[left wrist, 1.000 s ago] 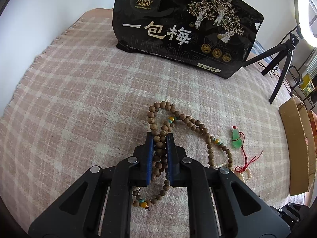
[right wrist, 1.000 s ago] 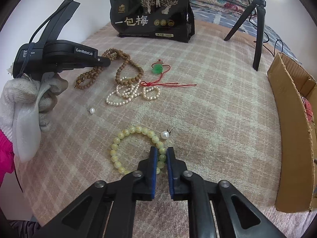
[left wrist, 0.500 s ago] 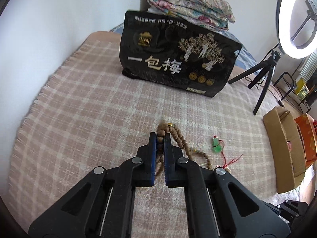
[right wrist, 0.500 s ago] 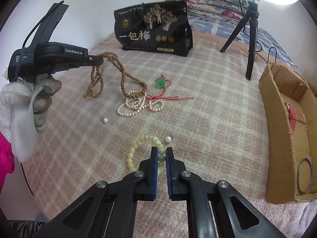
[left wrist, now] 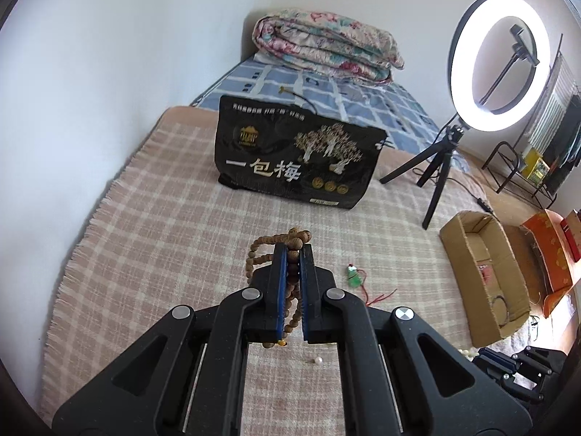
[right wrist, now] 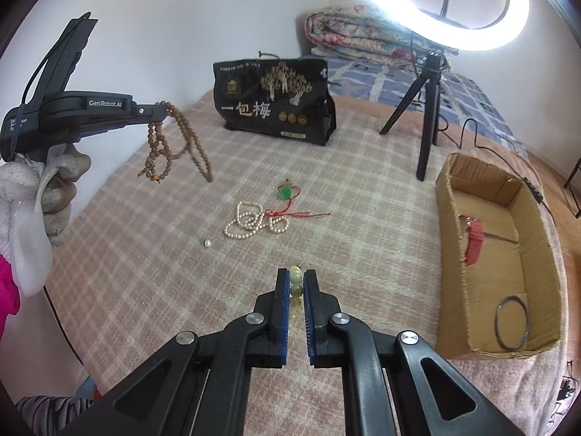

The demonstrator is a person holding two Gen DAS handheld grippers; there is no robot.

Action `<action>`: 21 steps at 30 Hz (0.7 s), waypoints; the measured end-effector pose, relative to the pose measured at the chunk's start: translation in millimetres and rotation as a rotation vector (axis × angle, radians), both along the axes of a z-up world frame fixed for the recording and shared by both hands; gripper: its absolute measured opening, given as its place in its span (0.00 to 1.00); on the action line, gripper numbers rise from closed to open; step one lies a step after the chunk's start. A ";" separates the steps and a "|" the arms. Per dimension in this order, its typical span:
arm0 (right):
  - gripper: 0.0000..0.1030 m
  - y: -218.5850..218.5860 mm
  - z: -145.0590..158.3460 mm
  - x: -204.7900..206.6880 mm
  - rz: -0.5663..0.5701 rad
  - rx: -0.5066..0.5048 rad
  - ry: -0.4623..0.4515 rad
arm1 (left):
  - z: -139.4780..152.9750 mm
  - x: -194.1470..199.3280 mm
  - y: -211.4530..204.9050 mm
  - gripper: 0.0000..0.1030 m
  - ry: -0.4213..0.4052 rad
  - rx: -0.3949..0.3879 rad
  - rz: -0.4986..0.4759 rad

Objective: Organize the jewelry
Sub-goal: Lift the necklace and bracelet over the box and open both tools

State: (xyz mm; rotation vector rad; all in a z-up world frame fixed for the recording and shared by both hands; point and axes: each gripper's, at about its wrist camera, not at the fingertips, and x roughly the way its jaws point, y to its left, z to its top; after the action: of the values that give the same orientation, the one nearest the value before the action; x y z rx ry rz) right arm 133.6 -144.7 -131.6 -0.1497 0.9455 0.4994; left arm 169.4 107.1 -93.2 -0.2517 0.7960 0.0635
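Note:
My left gripper [left wrist: 290, 250] is shut on a long brown wooden bead necklace [left wrist: 295, 240]. In the right wrist view that necklace [right wrist: 189, 138] hangs in loops above the bed from the left gripper [right wrist: 161, 110], held by a gloved hand. Between the blue pads of my right gripper [right wrist: 296, 276], which is shut, sits a pale yellow-green bead bracelet [right wrist: 295, 279], lifted off the blanket. On the blanket lie a white pearl necklace [right wrist: 254, 221], a green pendant on red cord [right wrist: 285, 192] and a loose pearl [right wrist: 207, 243]. A cardboard box [right wrist: 450, 254] stands to the right.
The box holds a red item [right wrist: 474, 241] and a metal ring [right wrist: 512, 321]. A black snack bag [right wrist: 276, 105] stands at the back of the plaid blanket [right wrist: 145, 272]. A ring light on a tripod [right wrist: 428, 109] stands back right, with folded quilts [left wrist: 326, 47] behind.
Both grippers have risen. The wooden necklace has come off the blanket and now hangs free; the yellow-green bracelet has been lifted off the blanket too.

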 end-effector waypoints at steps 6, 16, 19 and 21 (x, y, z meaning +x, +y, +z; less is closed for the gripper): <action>0.05 -19.6 26.6 -8.8 -0.024 0.015 -0.041 | 28.6 -13.9 -15.0 0.04 -0.041 -0.008 -0.034; 0.05 -68.5 62.9 -22.1 -0.087 0.023 -0.105 | 63.4 -31.6 -65.2 0.04 -0.091 -0.032 -0.141; 0.05 -86.8 69.9 -26.3 -0.110 0.023 -0.117 | 68.2 -33.4 -83.3 0.04 -0.096 -0.040 -0.176; 0.05 -99.4 73.2 -28.2 -0.126 0.020 -0.123 | 70.4 -33.2 -98.4 0.04 -0.096 -0.054 -0.202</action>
State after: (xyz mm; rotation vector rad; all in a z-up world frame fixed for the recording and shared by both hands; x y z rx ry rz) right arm 105.4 -244.1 -58.4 -0.1013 0.8242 0.3792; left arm 136.1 8.6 -22.8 -0.2223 0.7243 -0.1597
